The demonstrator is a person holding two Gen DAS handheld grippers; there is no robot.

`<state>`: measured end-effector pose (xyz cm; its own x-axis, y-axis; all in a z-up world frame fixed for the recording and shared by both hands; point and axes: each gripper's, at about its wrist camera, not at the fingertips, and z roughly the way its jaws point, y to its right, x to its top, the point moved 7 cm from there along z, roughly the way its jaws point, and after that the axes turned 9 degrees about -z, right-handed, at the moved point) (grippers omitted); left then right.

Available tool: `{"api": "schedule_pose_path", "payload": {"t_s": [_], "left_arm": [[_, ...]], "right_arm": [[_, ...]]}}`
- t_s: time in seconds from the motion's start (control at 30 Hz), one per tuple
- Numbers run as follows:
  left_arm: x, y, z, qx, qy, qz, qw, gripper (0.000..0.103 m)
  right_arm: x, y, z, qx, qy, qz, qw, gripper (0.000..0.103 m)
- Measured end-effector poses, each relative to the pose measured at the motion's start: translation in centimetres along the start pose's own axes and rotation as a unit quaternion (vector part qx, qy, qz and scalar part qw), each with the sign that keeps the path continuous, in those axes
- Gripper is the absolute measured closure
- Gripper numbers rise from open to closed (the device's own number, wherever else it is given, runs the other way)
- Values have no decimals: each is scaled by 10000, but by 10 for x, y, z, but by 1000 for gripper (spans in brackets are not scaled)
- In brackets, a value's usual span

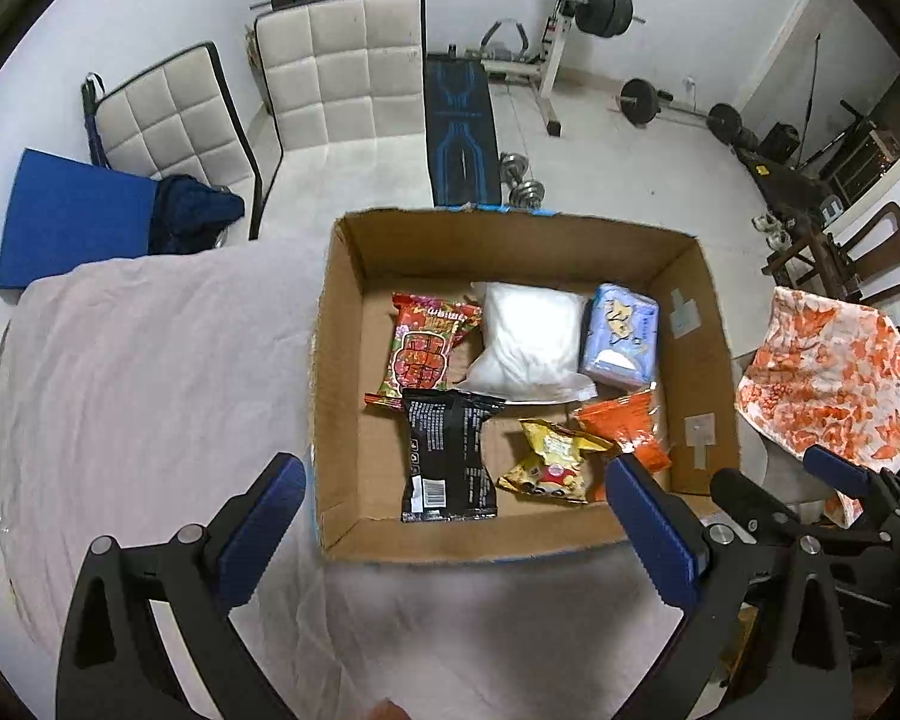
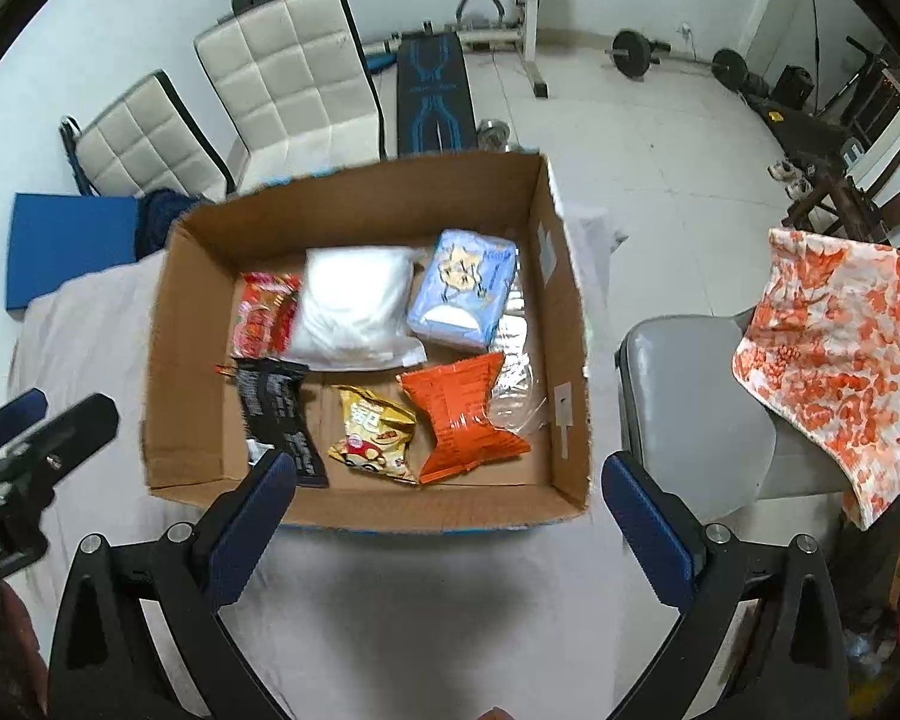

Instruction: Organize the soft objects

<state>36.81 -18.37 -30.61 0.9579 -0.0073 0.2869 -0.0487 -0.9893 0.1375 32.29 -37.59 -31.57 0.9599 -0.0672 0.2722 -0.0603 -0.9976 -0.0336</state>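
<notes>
An open cardboard box (image 1: 699, 324) (image 2: 564, 360) stands on a table under a pale cloth (image 1: 150, 360). In it lie a red snack pack (image 1: 423, 348), a white soft bag (image 1: 528, 336), a blue tissue pack (image 1: 621, 333), a black packet (image 1: 450, 456), a yellow snack bag (image 1: 555, 459) and an orange packet (image 2: 465, 414). My left gripper (image 1: 456, 528) is open and empty above the box's near edge. My right gripper (image 2: 450, 516) is open and empty at the box's near wall.
Two padded white chairs (image 1: 342, 72) stand behind the table, with a blue cushion (image 1: 72, 222) at the left. A grey chair (image 2: 690, 408) with an orange-patterned cloth (image 2: 840, 360) is at the right. Weights and a bench (image 1: 459, 126) stand on the floor beyond.
</notes>
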Motion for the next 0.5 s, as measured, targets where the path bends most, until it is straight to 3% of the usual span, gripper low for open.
{"api": "schedule_pose_path", "payload": {"t_s": [0.23,0.5], "left_arm": [[-24,8,-73,70,649,109,9978,1],[-47,7,-169,-138,1241,79,9921,0]], "right_arm": [[-24,-4,-103,-84,782,-40,9969,0],[-57,-17,-207,-159,1421,-141,9896,0]]}}
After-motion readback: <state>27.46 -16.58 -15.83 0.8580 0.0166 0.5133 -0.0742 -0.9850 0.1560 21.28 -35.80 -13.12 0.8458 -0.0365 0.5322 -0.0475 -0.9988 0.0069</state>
